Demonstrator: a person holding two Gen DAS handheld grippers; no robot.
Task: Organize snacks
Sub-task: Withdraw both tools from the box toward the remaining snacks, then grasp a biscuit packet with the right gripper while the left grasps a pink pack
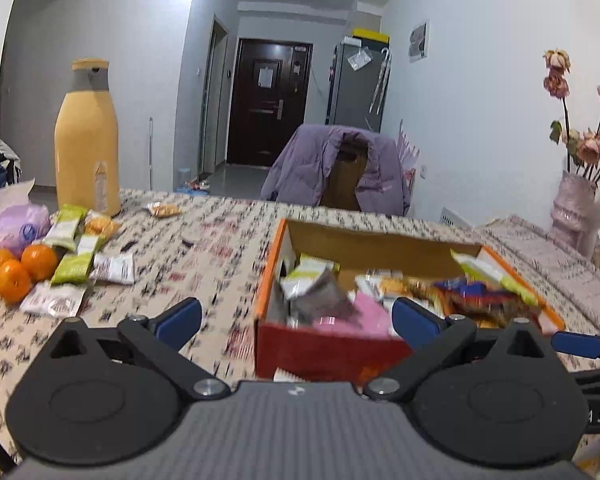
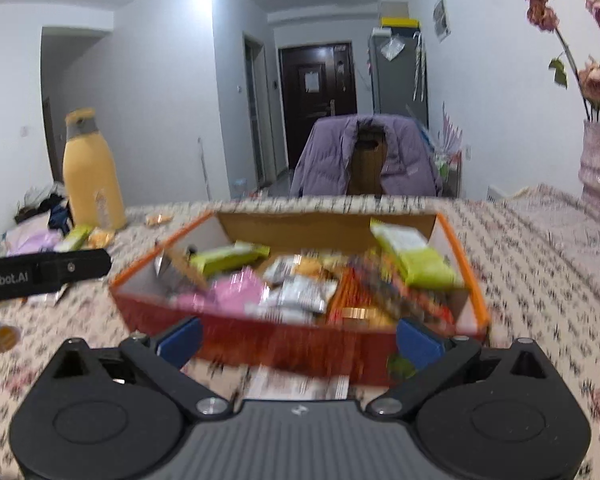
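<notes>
An orange-rimmed red cardboard box (image 1: pixel 324 350) (image 2: pixel 300 344) stands on the patterned tablecloth, filled with several snack packets: green bars (image 2: pixel 416 256), a pink pack (image 2: pixel 236 292), white and orange wrappers. My left gripper (image 1: pixel 296 320) hovers open in front of the box's near left corner, nothing between its blue pads. My right gripper (image 2: pixel 298 338) is open too, facing the box's front wall, empty. Loose snacks (image 1: pixel 80 256) remain on the table at the left: green bars, white packets, an orange pack. The left gripper's body (image 2: pixel 44 272) shows at the left of the right wrist view.
A tall yellow bottle (image 1: pixel 87 140) stands at the back left beside a tissue pack (image 1: pixel 16 228) and three oranges (image 1: pixel 20 268). A vase of dried flowers (image 1: pixel 572 208) is at the right. A chair draped with a purple jacket (image 1: pixel 336 168) is behind the table.
</notes>
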